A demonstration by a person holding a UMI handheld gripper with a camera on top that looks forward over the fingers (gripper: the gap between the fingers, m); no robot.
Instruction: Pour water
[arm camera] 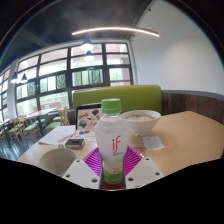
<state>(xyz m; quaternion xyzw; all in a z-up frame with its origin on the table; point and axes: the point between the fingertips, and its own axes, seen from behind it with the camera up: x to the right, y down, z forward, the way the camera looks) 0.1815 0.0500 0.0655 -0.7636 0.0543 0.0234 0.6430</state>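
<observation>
Gripper view: fingers (112, 165) clamp capped bottle (111, 140); bowl (139, 121) beyond.

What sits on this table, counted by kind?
Bottle, held between the gripper fingers: 1
Bowls: 2
Laptop: 1
Phone: 1
Total: 5

I have only one view, from the camera that rides on the gripper (112, 168). It looks forward along the two fingers, which show at the bottom centre of the frame. It sits low, a little above the table (185, 135), and very near to the bottle (111, 140) in the middle. The wide lens also takes the windows (60, 75) at the upper left and the ceiling at the top.
</observation>
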